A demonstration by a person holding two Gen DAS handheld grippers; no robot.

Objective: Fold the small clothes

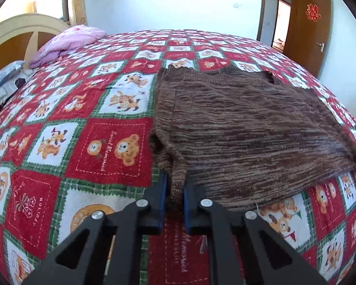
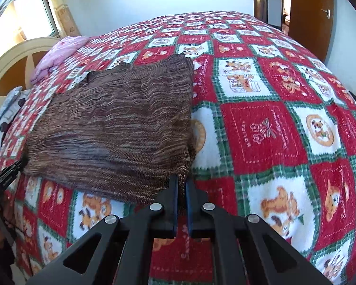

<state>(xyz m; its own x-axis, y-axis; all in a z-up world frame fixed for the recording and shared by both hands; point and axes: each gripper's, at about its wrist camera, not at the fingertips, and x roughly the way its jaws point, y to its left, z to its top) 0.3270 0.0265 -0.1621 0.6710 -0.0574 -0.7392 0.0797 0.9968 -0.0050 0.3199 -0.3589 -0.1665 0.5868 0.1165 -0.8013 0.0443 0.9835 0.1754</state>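
Note:
A brown striped knitted garment lies spread flat on the bed, its neckline toward the far side. My left gripper is shut on the garment's near left corner, and a bunched fold of knit sits pinched between the blue pads. In the right wrist view the same garment fills the left half. My right gripper is shut on its near right corner, a thin strip of knit caught between the pads. The left gripper's tip shows at that view's left edge, on the garment's other near corner.
The bed carries a red, white and green checked blanket with bear prints. A pink folded quilt and pillows lie by the cream headboard at the far left. A brown door stands open at the far right.

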